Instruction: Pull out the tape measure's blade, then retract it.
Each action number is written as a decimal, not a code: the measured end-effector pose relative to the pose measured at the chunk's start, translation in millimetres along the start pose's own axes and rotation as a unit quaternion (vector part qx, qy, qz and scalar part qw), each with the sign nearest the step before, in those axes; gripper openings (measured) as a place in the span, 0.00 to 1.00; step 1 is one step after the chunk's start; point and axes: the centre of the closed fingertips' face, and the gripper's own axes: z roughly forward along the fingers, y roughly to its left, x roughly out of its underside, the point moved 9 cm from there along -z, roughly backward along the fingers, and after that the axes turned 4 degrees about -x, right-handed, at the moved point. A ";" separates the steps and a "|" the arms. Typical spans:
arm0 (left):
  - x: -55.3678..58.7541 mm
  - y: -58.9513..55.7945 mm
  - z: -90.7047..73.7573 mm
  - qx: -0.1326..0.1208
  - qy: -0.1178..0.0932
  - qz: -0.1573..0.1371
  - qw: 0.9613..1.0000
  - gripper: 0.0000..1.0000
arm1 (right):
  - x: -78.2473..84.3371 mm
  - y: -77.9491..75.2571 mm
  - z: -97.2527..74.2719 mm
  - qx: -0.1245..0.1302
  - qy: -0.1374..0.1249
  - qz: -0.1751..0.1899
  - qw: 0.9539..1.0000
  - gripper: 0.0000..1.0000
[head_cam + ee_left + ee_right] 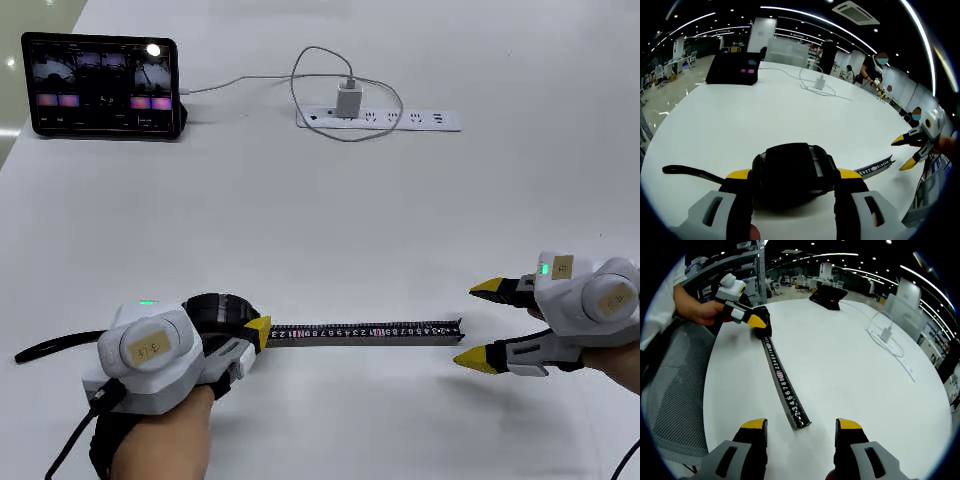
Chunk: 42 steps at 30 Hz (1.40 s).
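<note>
Gripping the one tape measure (pixel 215 312) near the surface's (pixel 400 220) near edge, the left gripper (pixel 795 174) has both jaws clamped on its black case. The single blade (pixel 365 331) lies flat and extended toward the right gripper (pixel 480 324), whose two jaws stand wide just beyond the tip, apart from it. One tablet (pixel 102 85), one power strip (pixel 410 119) and one charger (pixel 349 100) sit toward the far edge.

I count my claws 2, left claw (pixel 794 174) and right claw (pixel 478 323), tape measure (pixel 215 315) 1, blade (pixel 365 331) 1, black strap (pixel 45 347) 1, tablet (pixel 102 85) 1, power strip (pixel 400 119) 1, charger (pixel 349 100) 1, cable (pixel 240 84) 1, white surface (pixel 320 230) 1
</note>
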 end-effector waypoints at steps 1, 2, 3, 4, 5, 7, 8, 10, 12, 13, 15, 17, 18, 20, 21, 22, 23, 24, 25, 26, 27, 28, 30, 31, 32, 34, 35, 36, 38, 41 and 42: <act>0.0 0.1 0.0 0.001 0.001 -0.001 1.000 0.62 | 0.3 0.0 0.3 -0.005 0.002 -0.002 1.000 0.48; -0.1 -0.2 0.0 0.001 0.002 -0.001 1.000 0.62 | 0.5 -0.6 1.0 -0.006 0.003 -0.007 1.000 0.47; -0.2 0.0 0.2 0.001 0.003 0.000 1.000 0.62 | 0.8 -1.6 2.4 -0.008 0.006 -0.009 1.000 0.46; -0.3 0.1 0.3 0.001 0.003 0.000 1.000 0.62 | 0.2 -1.9 3.8 -0.010 0.007 -0.010 1.000 0.46; -0.2 0.2 0.2 0.001 0.002 0.001 1.000 0.61 | -0.2 -1.9 5.6 -0.018 0.010 -0.010 1.000 0.44; -0.3 0.5 0.3 0.002 0.003 0.000 1.000 0.61 | -1.4 -1.8 8.2 -0.026 0.013 -0.017 0.999 0.39; -0.4 0.6 0.3 0.002 0.003 0.000 1.000 0.61 | -1.6 -1.9 10.3 -0.033 0.019 -0.014 0.999 0.38; -0.7 0.5 0.2 0.002 0.004 0.001 1.000 0.61 | -2.1 -2.8 14.0 -0.041 0.026 -0.019 0.999 0.37; -0.9 0.8 0.2 0.002 0.005 0.001 1.000 0.61 | -2.3 -3.5 16.2 -0.047 0.037 -0.029 0.998 0.33; -1.0 1.1 0.4 0.003 0.006 0.001 1.000 0.61 | -2.9 -4.0 17.7 -0.052 0.041 -0.036 0.997 0.31; -1.2 1.2 0.4 0.003 0.007 0.001 1.000 0.61 | -3.3 -5.7 19.8 -0.057 0.047 -0.042 0.996 0.29; -1.3 1.4 0.5 0.004 0.007 0.001 1.000 0.61 | -3.1 -7.4 21.0 -0.063 0.054 -0.050 0.995 0.26; -1.4 1.7 0.6 0.004 0.007 0.001 1.000 0.61 | -3.7 -8.2 21.4 -0.064 0.058 -0.054 0.995 0.25; -1.2 1.6 0.5 0.004 0.007 0.002 1.000 0.61 | -3.7 -9.6 22.2 -0.070 0.064 -0.067 0.993 0.21; -1.2 1.6 0.5 0.004 0.008 0.002 1.000 0.61 | -3.9 -10.5 22.8 -0.071 0.066 -0.069 0.993 0.20; -1.2 1.6 0.4 0.004 0.008 0.001 1.000 0.61 | -3.9 -11.3 23.5 -0.071 0.068 -0.071 0.993 0.20; -1.3 1.7 0.5 0.005 0.008 0.001 1.000 0.61 | -3.4 -12.3 24.4 -0.074 0.071 -0.076 0.992 0.19; -1.3 1.7 0.5 0.005 0.008 0.001 1.000 0.61 | -3.5 -12.4 24.7 -0.077 0.072 -0.082 0.991 0.17; -1.2 1.5 0.3 0.005 0.008 0.001 1.000 0.61 | -3.3 -13.0 25.6 -0.079 0.076 -0.086 0.990 0.17; -1.3 1.5 0.3 0.005 0.008 0.001 1.000 0.61 | -3.3 -13.1 26.1 -0.080 0.079 -0.087 0.990 0.17; -1.2 1.4 0.3 0.005 0.009 0.002 1.000 0.61 | -3.1 -13.3 26.5 -0.082 0.082 -0.089 0.989 0.16; -1.3 1.5 0.3 0.006 0.009 0.002 1.000 0.61 | -2.3 -13.8 26.9 -0.085 0.086 -0.095 0.988 0.14; -1.4 1.5 0.5 0.006 0.010 0.002 1.000 0.61 | -3.4 -14.7 27.0 -0.082 0.086 -0.106 0.987 0.12; -1.4 1.4 0.3 0.006 0.010 0.002 1.000 0.61 | -3.8 -14.1 27.2 -0.084 0.087 -0.109 0.987 0.12; -1.4 1.4 0.3 0.006 0.010 0.002 1.000 0.61 | -4.4 -13.8 27.1 -0.083 0.088 -0.113 0.986 0.12; -1.4 1.2 0.4 0.006 0.012 0.003 1.000 0.61 | -5.1 -12.5 27.6 -0.083 0.090 -0.115 0.986 0.12; -1.4 1.2 0.6 0.006 0.012 0.003 1.000 0.61 | -5.2 -11.7 27.7 -0.083 0.092 -0.123 0.985 0.12; -1.5 1.2 0.7 0.006 0.013 0.002 1.000 0.61 | -5.0 -11.7 27.6 -0.083 0.092 -0.128 0.984 0.12; -1.4 1.3 0.8 0.006 0.013 0.003 1.000 0.60 | -5.1 -13.3 27.7 -0.081 0.093 -0.126 0.984 0.11; -1.4 1.4 1.0 0.006 0.015 0.003 1.000 0.60 | -4.9 -14.5 28.0 -0.083 0.095 -0.127 0.984 0.11; -1.5 1.4 1.1 0.006 0.015 0.003 1.000 0.60 | -3.9 -14.3 27.4 -0.086 0.102 -0.129 0.983 0.11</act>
